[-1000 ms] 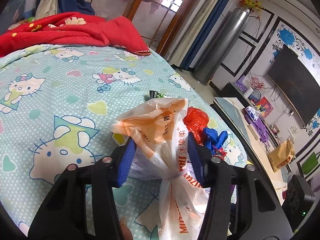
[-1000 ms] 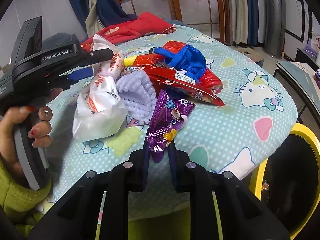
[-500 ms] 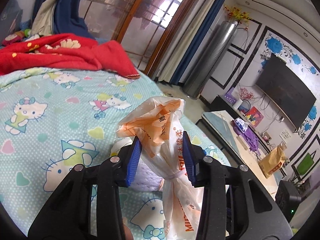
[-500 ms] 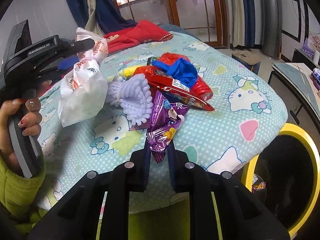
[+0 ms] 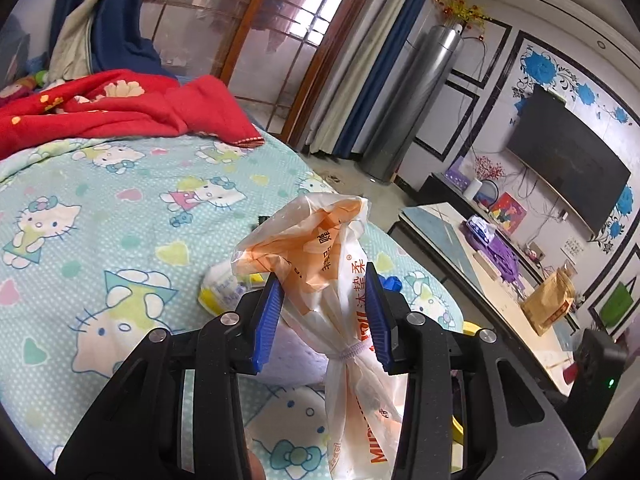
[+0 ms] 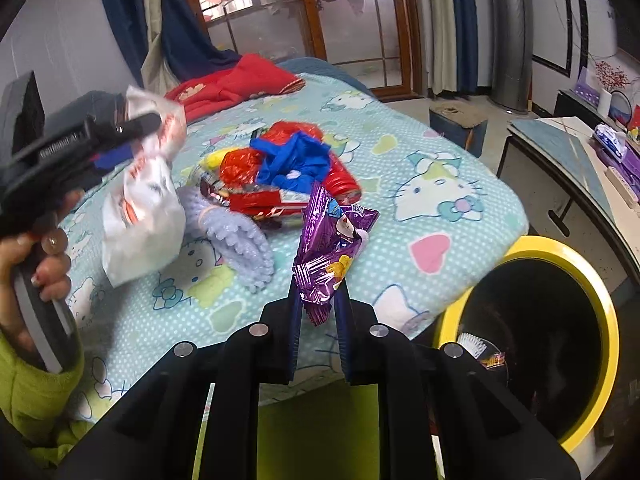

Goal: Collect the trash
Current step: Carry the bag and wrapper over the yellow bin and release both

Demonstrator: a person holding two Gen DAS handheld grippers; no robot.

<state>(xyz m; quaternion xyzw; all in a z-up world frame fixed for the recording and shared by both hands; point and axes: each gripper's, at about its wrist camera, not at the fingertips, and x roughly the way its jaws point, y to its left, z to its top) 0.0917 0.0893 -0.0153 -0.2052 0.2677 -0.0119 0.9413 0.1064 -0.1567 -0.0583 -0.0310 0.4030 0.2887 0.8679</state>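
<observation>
A: Two pieces of trash are up off the bed [image 6: 460, 200] now. A second ago the white and orange plastic bag [image 5: 340, 280] sat low among the pile; now the left gripper [image 5: 325, 312] has it lifted clear, jaws narrowed on its gathered neck

B: And the right gripper [image 6: 318, 312]?

A: Its jaws are pinched tight on the bottom edge of a purple snack wrapper [image 6: 330, 248], which has risen with it and swung nearer the yellow-rimmed bin [image 6: 560, 248] beside the bed's corner

B: So both loads look ready to drop in?

A: I'd judge so; the wrapper is closer, the bag must travel across. A brush head and a wrapper already lie inside the bin

B: What's left on the bed?

A: A red foil packet [image 6: 276, 196], a crumpled blue glove [image 6: 296, 160], something yellow, and a lilac knobbly glove [image 6: 244, 244], all touching in one heap on the Hello Kitty sheet. A red blanket [image 5: 120, 112] is bunched at the far end

B: The room?

A: Wood-framed glass doors, blue curtains, a tall steel cylinder [image 5: 416, 100] and a wall television [image 5: 568, 156]
</observation>
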